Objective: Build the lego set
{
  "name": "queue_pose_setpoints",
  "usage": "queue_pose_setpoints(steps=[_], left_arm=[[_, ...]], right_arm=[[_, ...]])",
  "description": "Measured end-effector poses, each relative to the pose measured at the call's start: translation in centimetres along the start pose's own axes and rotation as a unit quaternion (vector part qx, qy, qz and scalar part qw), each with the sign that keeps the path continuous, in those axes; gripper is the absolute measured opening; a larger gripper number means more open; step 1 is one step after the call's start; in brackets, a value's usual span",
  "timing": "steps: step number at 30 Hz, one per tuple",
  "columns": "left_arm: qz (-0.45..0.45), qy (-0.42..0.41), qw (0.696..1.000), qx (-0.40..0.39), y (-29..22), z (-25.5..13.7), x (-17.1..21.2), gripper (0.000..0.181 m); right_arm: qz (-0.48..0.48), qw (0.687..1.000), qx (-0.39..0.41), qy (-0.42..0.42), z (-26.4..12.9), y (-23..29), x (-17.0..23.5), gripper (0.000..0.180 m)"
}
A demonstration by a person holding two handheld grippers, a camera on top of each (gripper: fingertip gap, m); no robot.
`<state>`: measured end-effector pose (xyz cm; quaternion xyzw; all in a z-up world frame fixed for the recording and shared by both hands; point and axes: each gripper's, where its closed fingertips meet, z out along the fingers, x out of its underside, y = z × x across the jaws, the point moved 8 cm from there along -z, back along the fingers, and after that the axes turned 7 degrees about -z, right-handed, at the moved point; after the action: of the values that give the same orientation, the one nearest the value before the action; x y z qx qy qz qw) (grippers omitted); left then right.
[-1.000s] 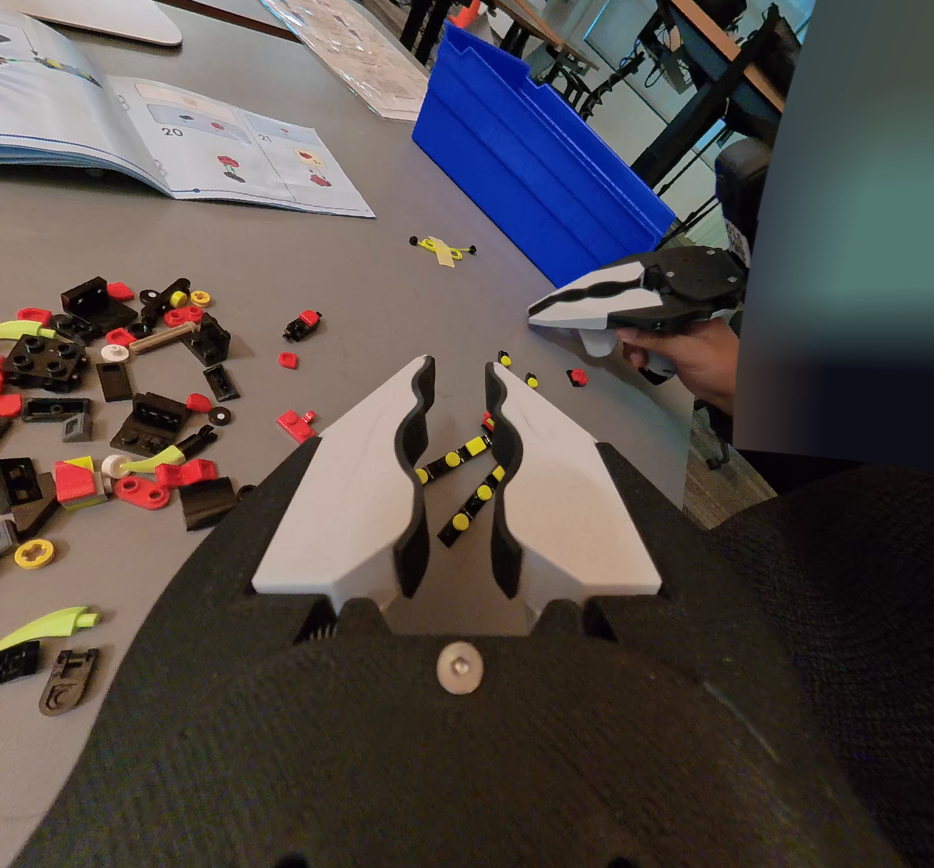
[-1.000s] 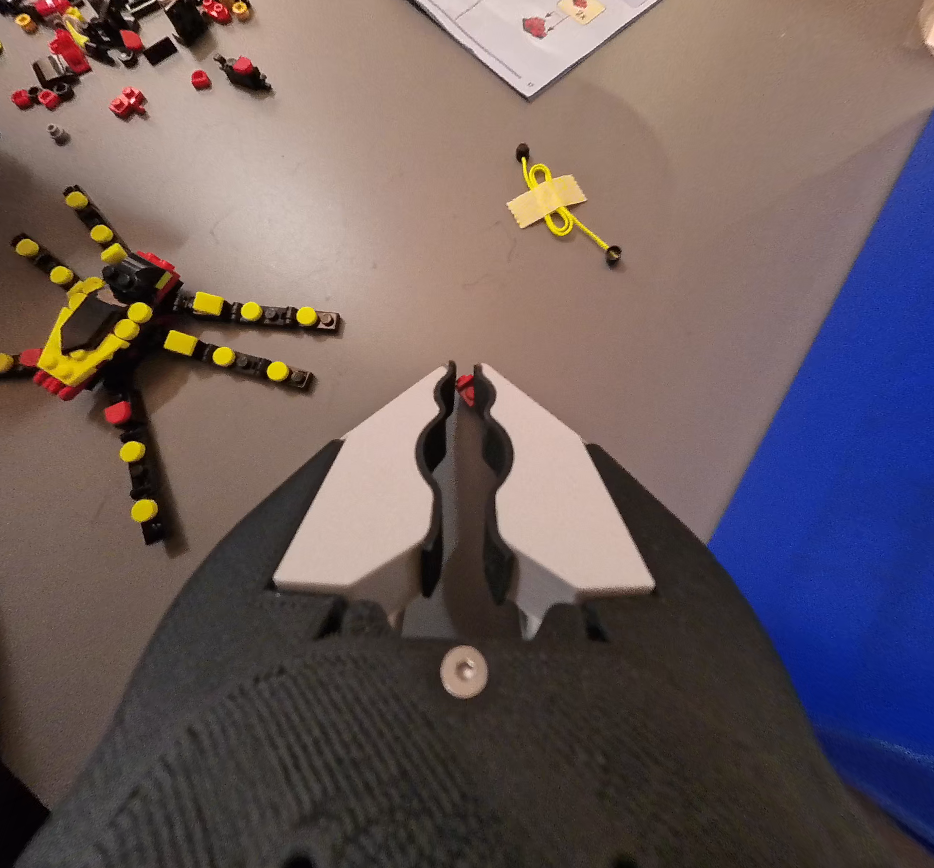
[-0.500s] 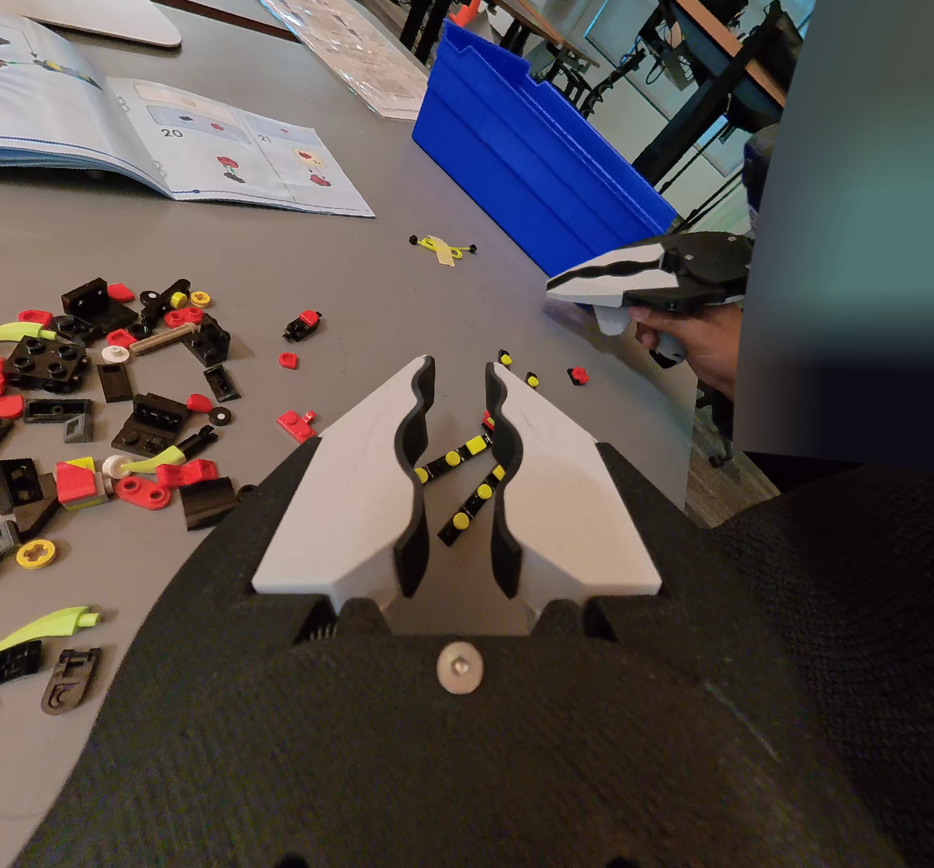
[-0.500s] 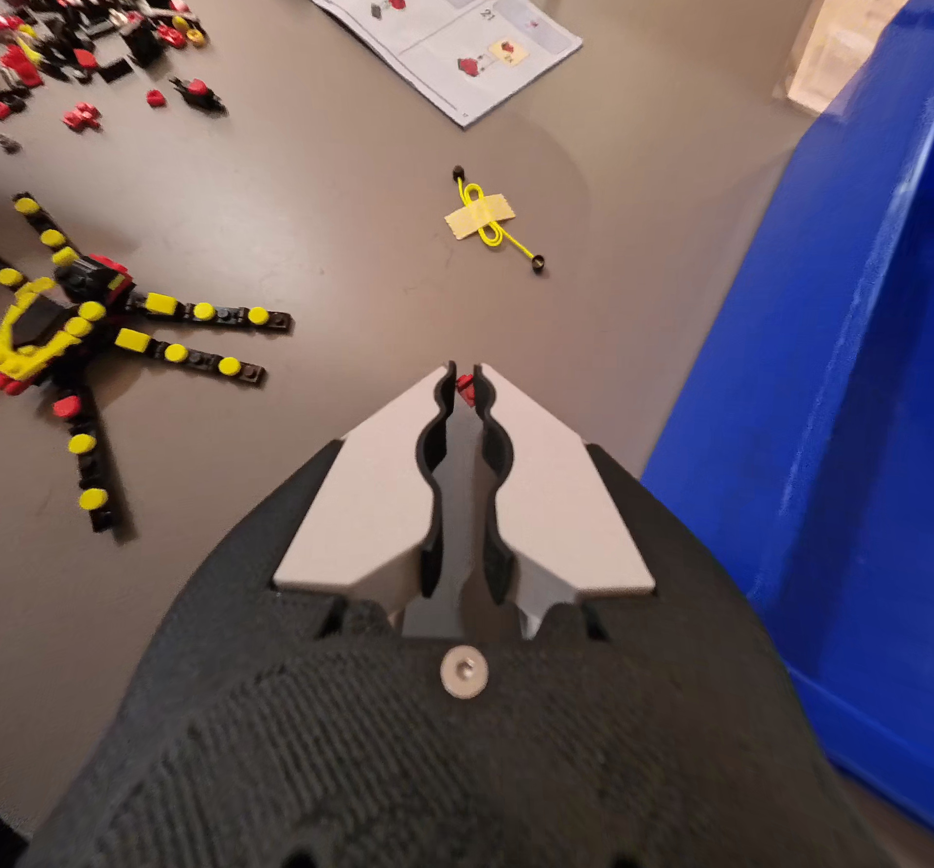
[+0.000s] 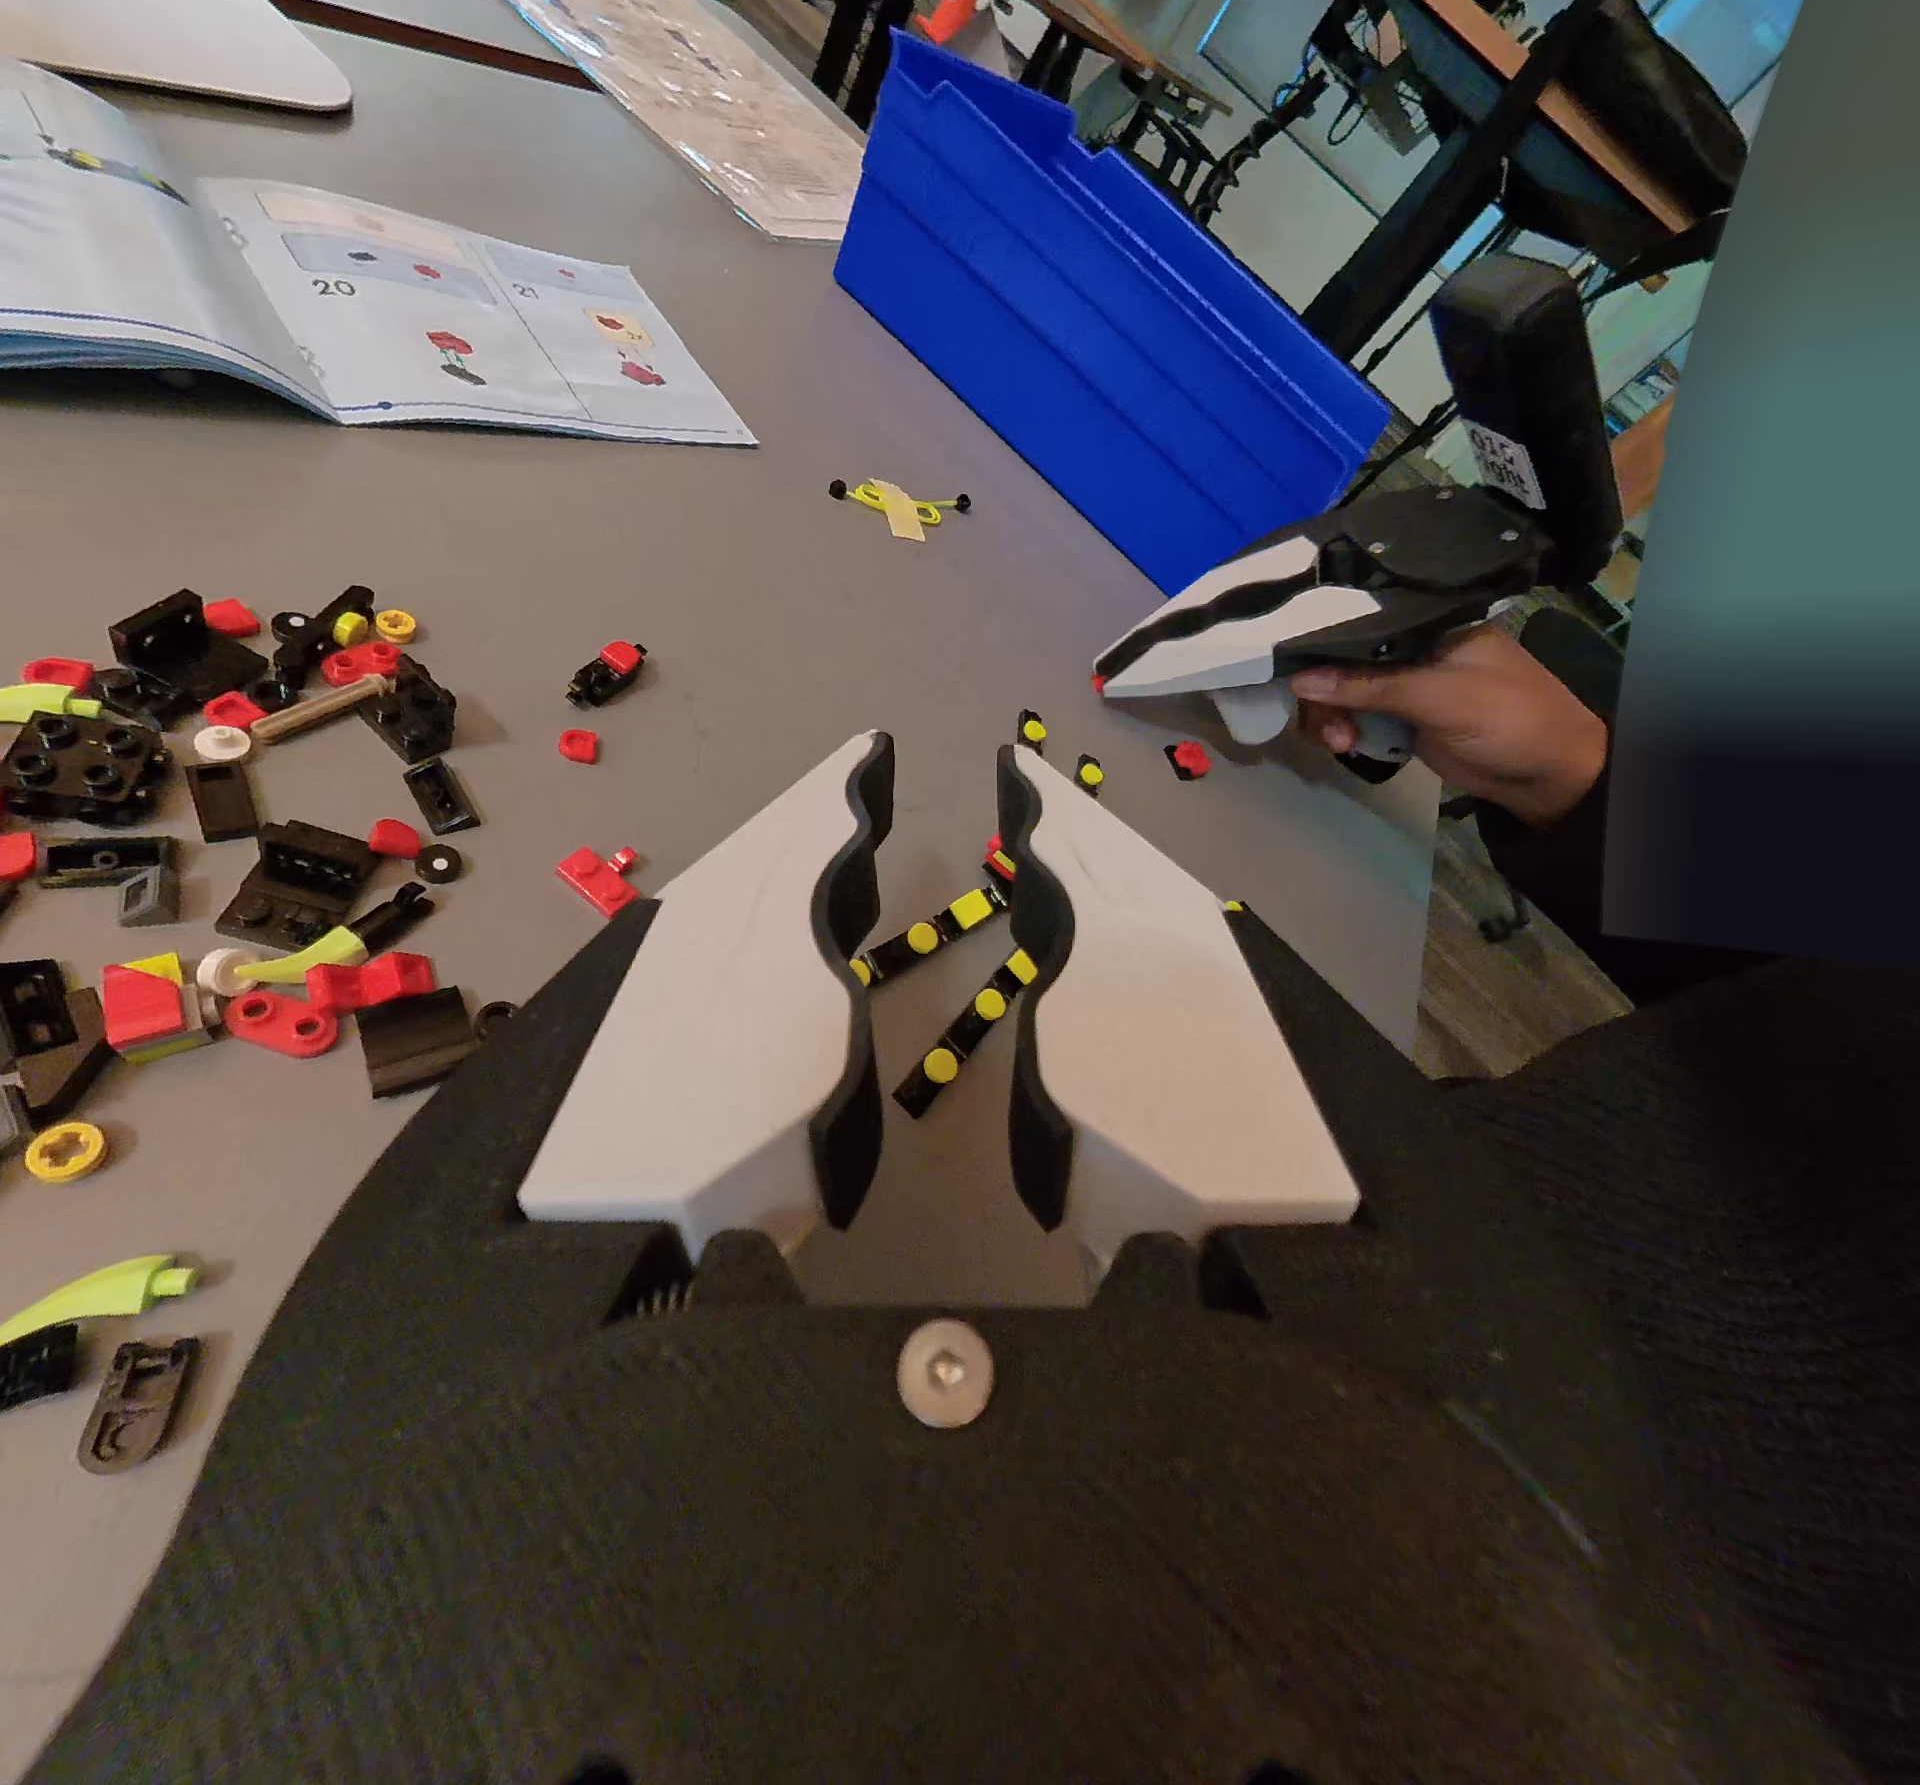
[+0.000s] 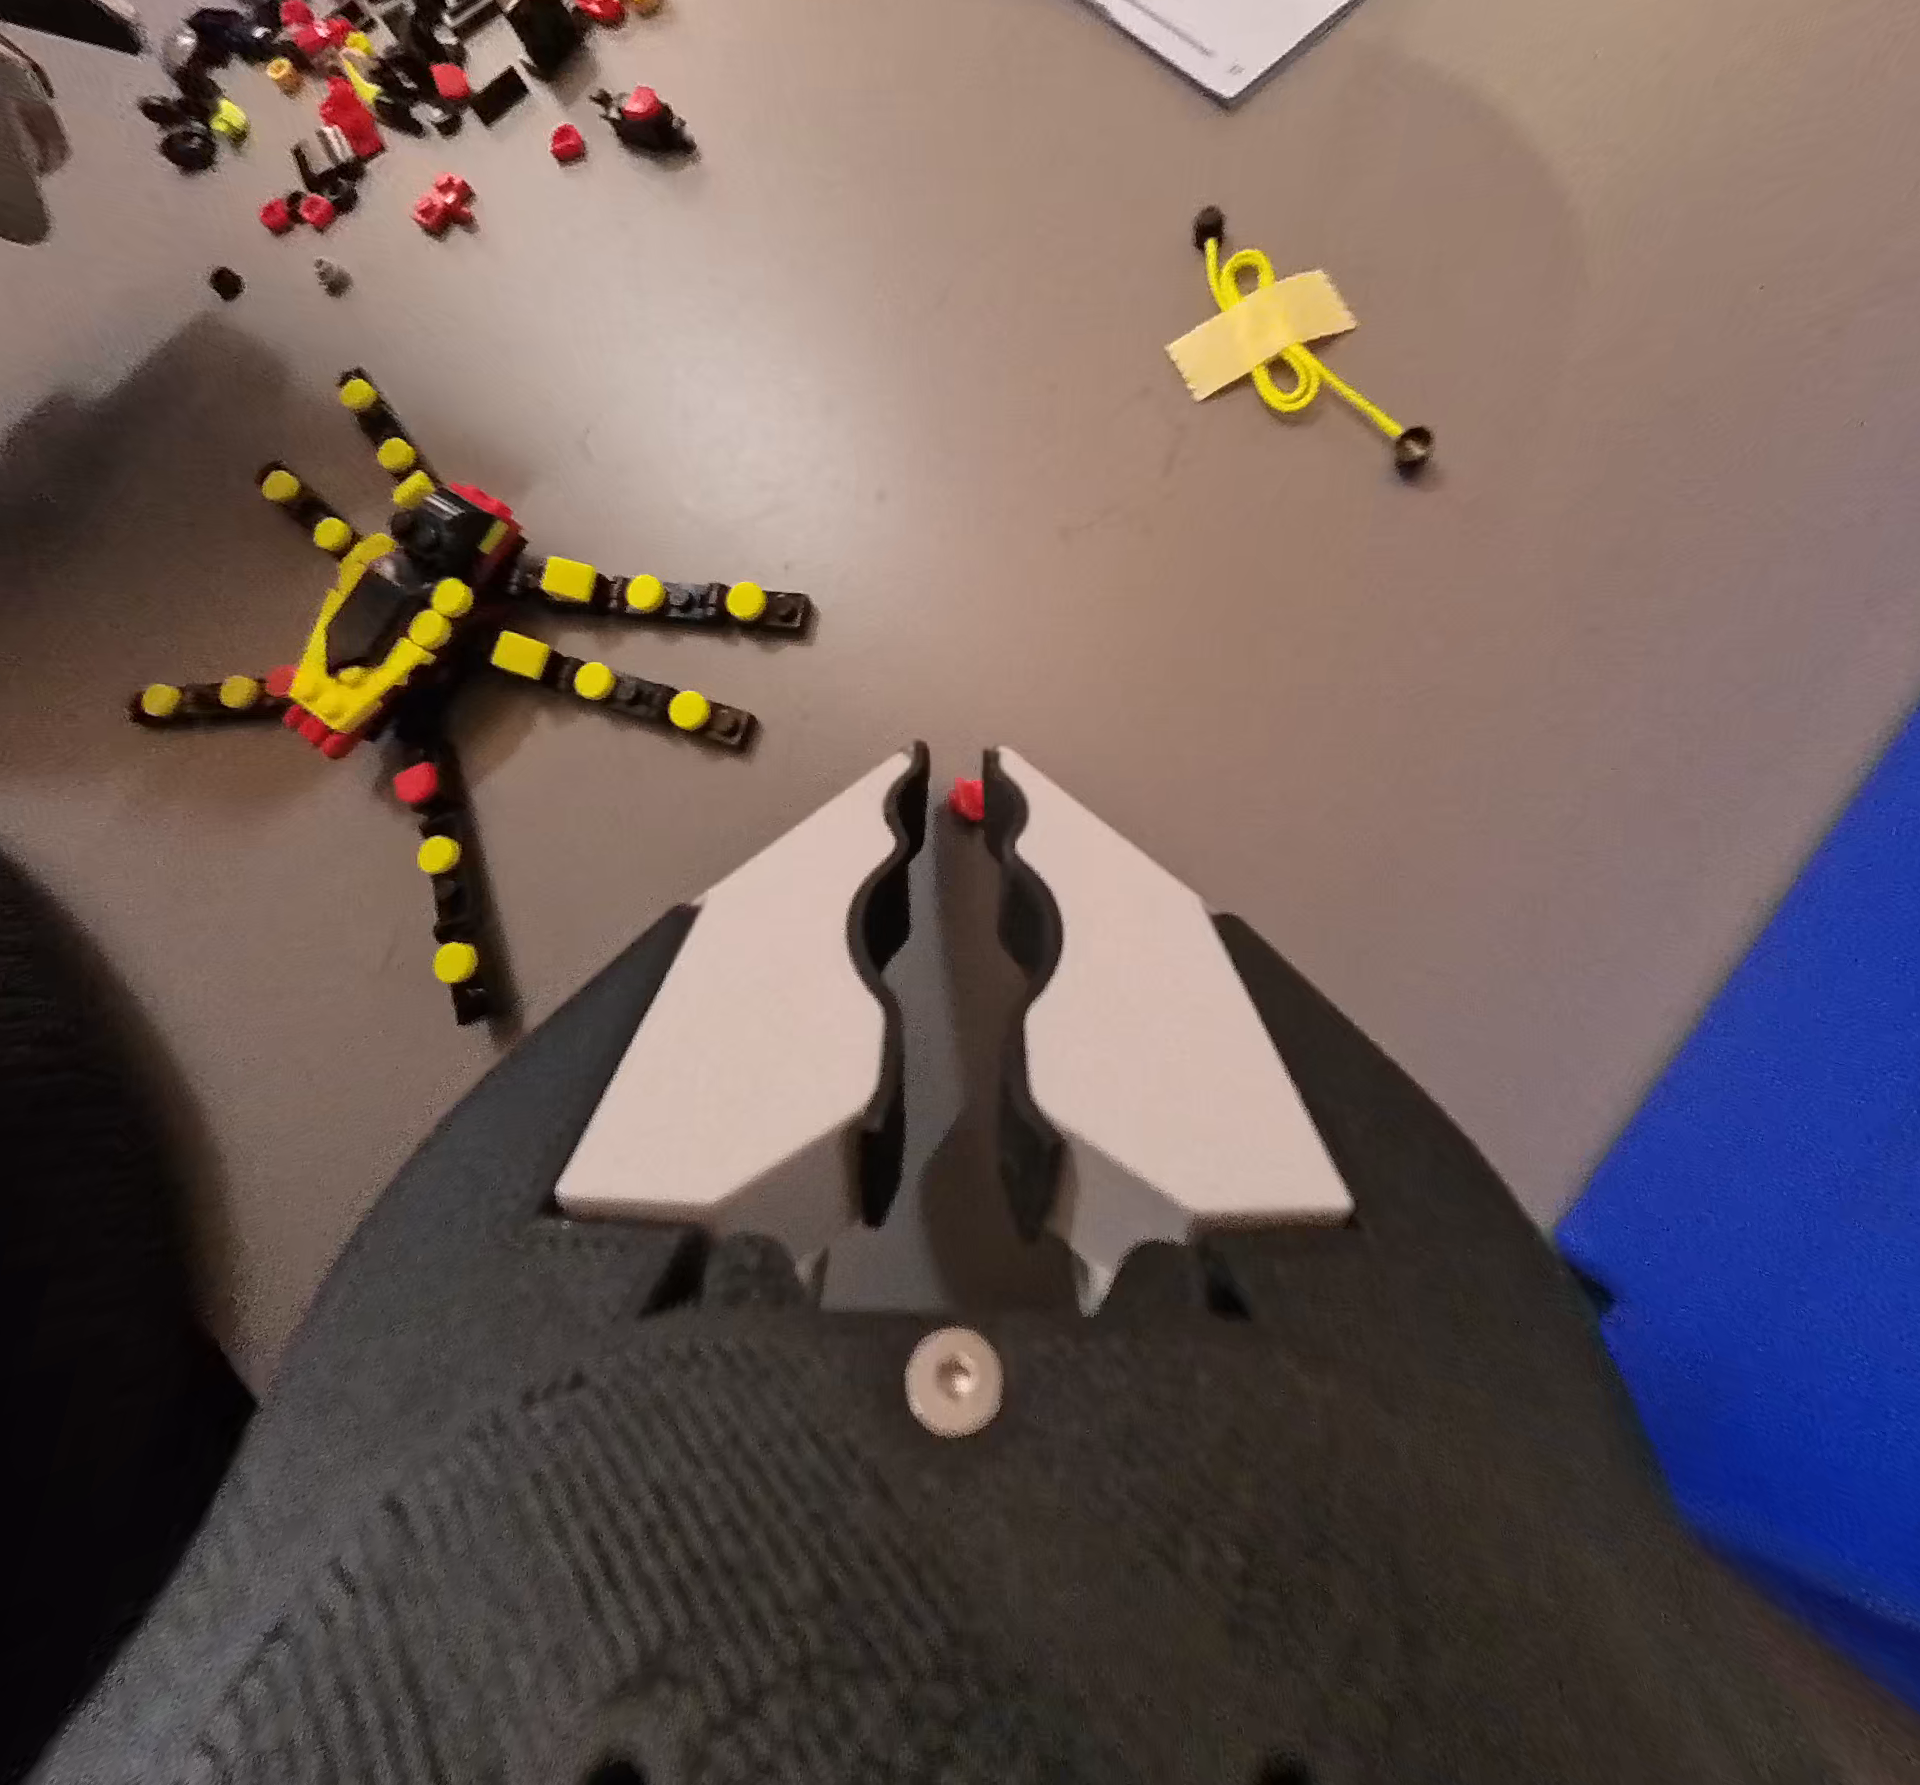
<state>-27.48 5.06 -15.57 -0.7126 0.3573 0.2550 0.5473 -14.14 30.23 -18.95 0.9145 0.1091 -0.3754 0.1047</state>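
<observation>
Bin (image 5: 1091, 322): blue; inside hidden.
Surface (image 6: 1039, 509): grey; spider (image 6: 416, 634), loose pieces (image 5: 260, 800).
Your right claw (image 6: 954, 767): pinching a red piece (image 6: 966, 797).
Your left claw (image 5: 943, 764): parted, empty.

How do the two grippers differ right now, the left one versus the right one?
The left gripper is open and empty, while the right gripper pinches a small red piece at its tips. The left hovers over the spider model's legs; the right has the spider model off to its side. Both have grey fingers with black wavy pads.
</observation>
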Motion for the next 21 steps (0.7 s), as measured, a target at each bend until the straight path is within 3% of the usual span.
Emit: queue_pose_setpoints(steps=[6,21], left_arm=[[0.008,0.003,1.000,-0.001,-0.2,0.0,0.1,0.017],[0.010,0.005,1.000,0.000,-0.3,0.0,0.1,0.017]], right_arm=[[0.004,0.999,0.018,-0.039,-1.7,-0.6,-0.4,0.010],[-0.054,0.998,0.012,0.014,-0.5,0.5,0.0,0.006]])
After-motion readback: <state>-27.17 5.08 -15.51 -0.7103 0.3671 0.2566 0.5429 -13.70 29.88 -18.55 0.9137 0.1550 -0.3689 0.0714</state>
